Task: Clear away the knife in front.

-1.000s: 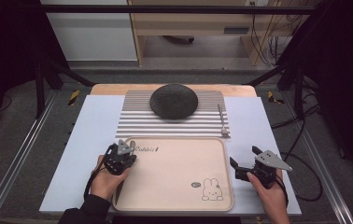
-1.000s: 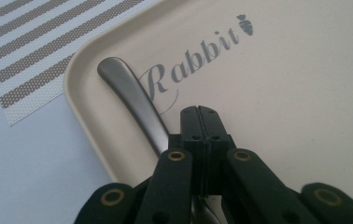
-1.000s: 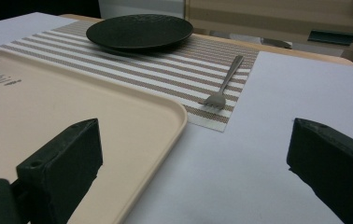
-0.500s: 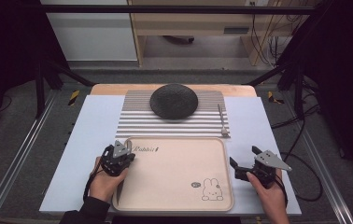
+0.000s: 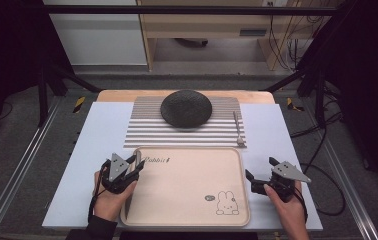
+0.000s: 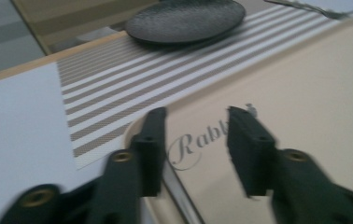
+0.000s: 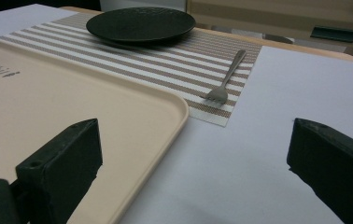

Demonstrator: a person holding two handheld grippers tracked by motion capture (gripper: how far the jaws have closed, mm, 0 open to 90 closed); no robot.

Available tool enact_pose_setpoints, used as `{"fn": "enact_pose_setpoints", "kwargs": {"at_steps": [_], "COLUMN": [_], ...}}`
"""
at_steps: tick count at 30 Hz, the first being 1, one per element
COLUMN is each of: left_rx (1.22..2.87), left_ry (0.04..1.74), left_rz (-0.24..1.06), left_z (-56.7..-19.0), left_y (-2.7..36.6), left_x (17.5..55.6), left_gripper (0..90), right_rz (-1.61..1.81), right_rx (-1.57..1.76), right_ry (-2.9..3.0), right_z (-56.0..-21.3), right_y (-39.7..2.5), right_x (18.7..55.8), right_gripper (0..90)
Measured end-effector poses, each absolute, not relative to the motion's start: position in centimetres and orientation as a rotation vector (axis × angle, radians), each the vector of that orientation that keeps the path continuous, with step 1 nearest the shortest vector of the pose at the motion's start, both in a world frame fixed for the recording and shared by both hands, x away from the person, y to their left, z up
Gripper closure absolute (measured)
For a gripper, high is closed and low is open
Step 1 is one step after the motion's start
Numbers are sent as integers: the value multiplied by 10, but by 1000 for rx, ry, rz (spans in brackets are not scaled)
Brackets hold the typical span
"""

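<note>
Two grippers: one is stationed at each short side of the beige tray [image 5: 187, 192], so the coming move is judged to be a two-handed pick-up.
Left gripper [image 5: 136, 165]: jaws are held apart, straddling the tray's raised rim at the far left corner, one jaw outside over the table, the other inside over the "Rabbit" lettering [image 6: 198, 142]; nothing is pinched yet.
Right gripper [image 5: 249, 176]: jaws are spread wide and nothing is held; the tray's right rim [image 7: 165, 140] lies just beside the inner jaw, not yet between the two.
Tray position: it rests flat on the white table sheet [image 5: 287, 135], its long axis running from gripper to gripper, its far edge touching or overlapping the striped placemat [image 5: 187, 134].
Nearer side: the left gripper is judged closer to a grip.
Beyond: a dark plate [image 5: 186, 107] and a fork [image 5: 237, 127] lie on the placemat.
</note>
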State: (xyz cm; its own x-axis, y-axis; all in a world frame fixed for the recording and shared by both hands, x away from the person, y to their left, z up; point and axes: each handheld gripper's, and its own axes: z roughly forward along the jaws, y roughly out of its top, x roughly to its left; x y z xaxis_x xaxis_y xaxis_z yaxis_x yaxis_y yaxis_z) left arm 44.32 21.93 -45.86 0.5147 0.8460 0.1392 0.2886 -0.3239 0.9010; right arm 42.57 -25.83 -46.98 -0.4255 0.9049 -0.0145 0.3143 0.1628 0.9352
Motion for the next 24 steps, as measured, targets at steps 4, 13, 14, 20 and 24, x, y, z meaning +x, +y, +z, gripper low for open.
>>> {"fn": "enact_pose_setpoints", "kwargs": {"at_steps": [4, 13, 14, 20, 24], "left_rx": [1770, 1701, 1694, 1686, 1670], "left_ry": [975, 999, 995, 1001, 1004], "left_rz": [838, 825, 821, 813, 810], "left_z": [-455, -450, -450, -450, -450], "left_y": [224, 235, 236, 244, 248], "left_x": [442, 433, 432, 429, 430], "left_gripper": [354, 112, 102, 58, 45], "right_rz": [1256, 1260, 1261, 1266, 1264], "right_rx": [1154, 1151, 1151, 1147, 1150], "right_ry": [1849, 1862, 1863, 1875, 1872], "right_z": [-470, -470, -470, -471, -471], "right_y": [-258, -259, -259, -258, -258], "right_x": [426, 426, 426, 426, 426], "right_gripper": [37, 37, 36, 36, 36]}}
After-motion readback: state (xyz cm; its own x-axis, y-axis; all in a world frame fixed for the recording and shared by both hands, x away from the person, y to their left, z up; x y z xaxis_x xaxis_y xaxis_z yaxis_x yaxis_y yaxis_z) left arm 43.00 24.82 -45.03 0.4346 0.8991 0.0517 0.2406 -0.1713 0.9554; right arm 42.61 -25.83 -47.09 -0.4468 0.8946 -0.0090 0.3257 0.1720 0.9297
